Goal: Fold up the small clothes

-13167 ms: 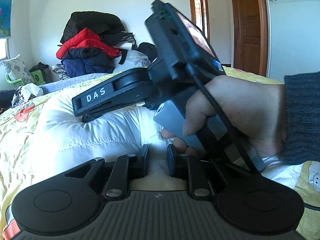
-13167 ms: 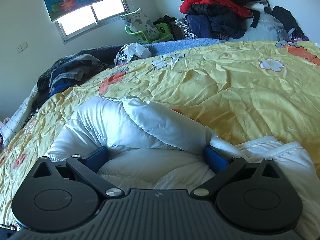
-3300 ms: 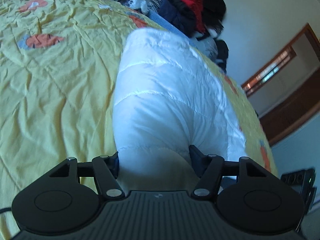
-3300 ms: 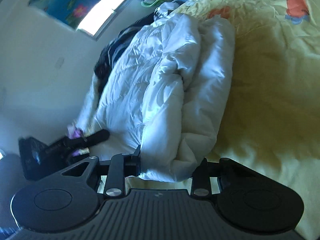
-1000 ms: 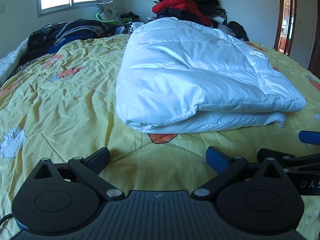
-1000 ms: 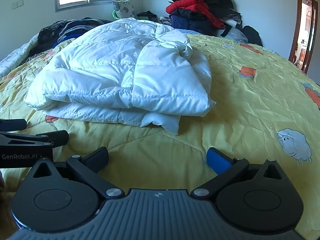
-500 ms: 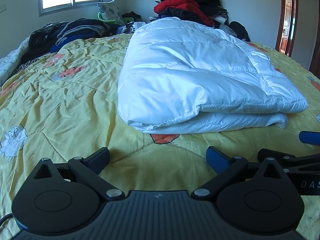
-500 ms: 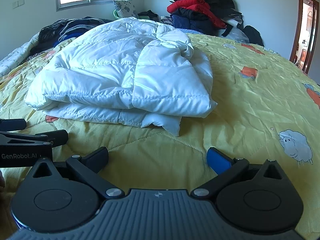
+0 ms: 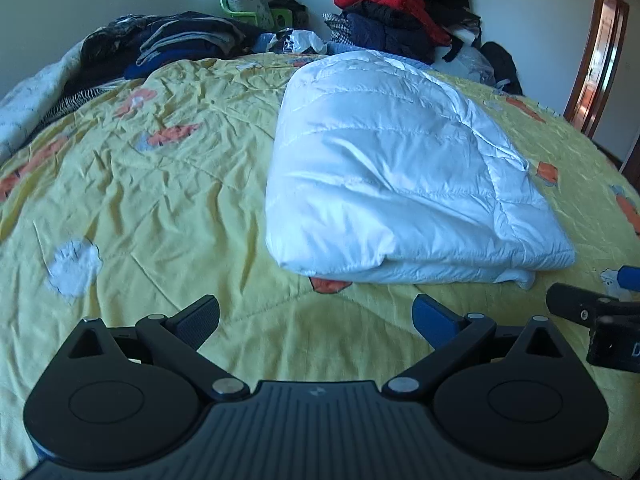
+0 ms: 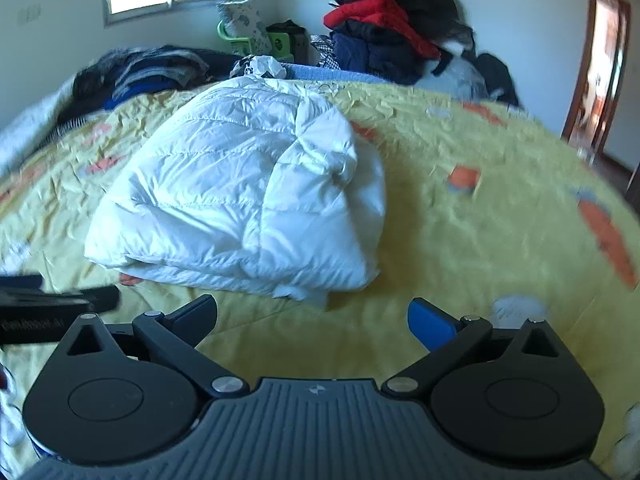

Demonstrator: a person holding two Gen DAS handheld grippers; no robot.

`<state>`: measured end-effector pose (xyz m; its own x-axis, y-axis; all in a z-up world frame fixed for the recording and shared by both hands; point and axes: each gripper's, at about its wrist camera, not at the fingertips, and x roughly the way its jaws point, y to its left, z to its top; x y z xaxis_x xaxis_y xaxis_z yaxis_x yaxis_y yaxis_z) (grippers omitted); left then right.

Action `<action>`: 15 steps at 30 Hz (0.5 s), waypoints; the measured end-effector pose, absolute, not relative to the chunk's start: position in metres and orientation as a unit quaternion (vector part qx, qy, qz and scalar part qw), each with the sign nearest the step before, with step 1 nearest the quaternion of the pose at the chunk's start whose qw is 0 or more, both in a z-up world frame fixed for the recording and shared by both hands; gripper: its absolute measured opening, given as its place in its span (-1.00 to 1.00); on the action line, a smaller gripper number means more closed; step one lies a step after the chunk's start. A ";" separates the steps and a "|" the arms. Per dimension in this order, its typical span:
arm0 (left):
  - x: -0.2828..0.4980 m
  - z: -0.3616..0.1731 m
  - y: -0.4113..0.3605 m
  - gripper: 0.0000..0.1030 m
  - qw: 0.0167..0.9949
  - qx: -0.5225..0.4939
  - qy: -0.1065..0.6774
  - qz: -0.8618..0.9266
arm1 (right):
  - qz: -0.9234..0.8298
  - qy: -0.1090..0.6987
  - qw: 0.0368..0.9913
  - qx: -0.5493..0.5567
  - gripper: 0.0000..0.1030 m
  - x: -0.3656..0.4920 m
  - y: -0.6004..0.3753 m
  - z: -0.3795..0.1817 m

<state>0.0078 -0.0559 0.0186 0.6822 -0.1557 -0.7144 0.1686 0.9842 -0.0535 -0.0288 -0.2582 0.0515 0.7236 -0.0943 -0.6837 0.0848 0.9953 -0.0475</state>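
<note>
A white puffy jacket [image 9: 392,184] lies folded into a thick bundle on the yellow bedspread [image 9: 160,184]; it also shows in the right wrist view [image 10: 240,200]. My left gripper [image 9: 316,316] is open and empty, held above the bedspread a little short of the jacket's near edge. My right gripper [image 10: 312,316] is open and empty, also short of the jacket, to its right. The right gripper's fingers [image 9: 576,306] show at the right edge of the left wrist view. The left gripper's fingers [image 10: 100,298] show at the left edge of the right wrist view.
A pile of red, black and navy clothes [image 9: 396,12] sits past the bed's far side. Dark clothes [image 9: 168,48] lie at the far left of the bed. A green chair with a cushion [image 9: 244,0] stands by the window. A wooden door frame [image 9: 592,60] is at the right.
Both grippers have risen and pulled back from the folded jacket, so it looks smaller and lower in view. The jacket has not moved. Both grippers stay open.
</note>
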 end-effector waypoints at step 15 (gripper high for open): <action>0.022 0.013 -0.057 1.00 0.904 0.010 0.424 -0.057 | -0.031 0.418 0.906 0.057 0.99 -0.017 -0.266 0.025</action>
<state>0.0217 -0.0574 0.0134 0.6347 -0.0946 -0.7670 0.1118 0.9933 -0.0300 -0.0174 -0.2656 0.0254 0.6492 -0.0081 -0.7606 0.1039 0.9915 0.0781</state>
